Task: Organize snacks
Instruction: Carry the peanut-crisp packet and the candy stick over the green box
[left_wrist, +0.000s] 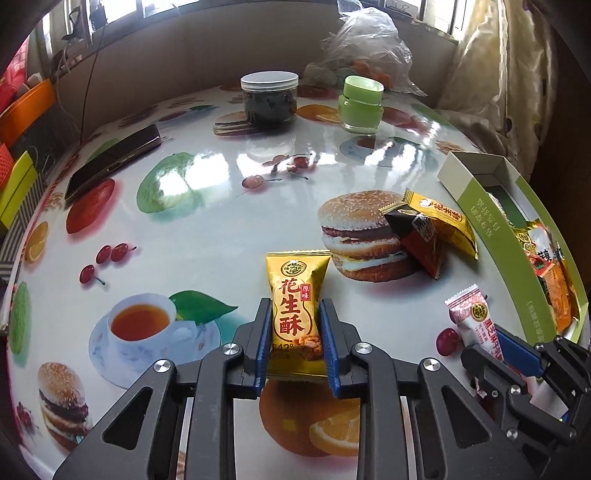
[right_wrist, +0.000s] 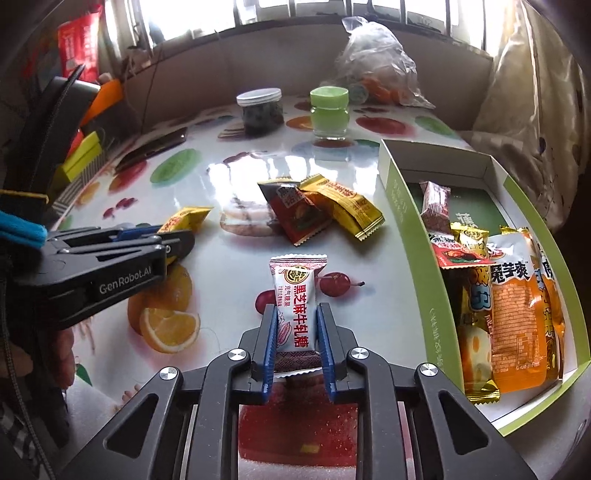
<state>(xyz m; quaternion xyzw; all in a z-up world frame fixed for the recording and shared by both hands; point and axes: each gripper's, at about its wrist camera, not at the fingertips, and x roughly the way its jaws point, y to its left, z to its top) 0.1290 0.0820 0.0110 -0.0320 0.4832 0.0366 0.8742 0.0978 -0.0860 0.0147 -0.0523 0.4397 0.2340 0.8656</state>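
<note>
Pinching light, crinkly, slippery packets at mid-body, the left claw (left_wrist: 295, 325) gripped the gold peanut-crisp packet (left_wrist: 297, 314) and the right claw (right_wrist: 296, 328) the white nougat packet (right_wrist: 297, 314).

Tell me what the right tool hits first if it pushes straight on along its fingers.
The right tool, shut on a white candy, points down at the table. Straight on it probably meets bare tabletop by the printed cherries, short of the red packet; depth is uncertain.
</note>
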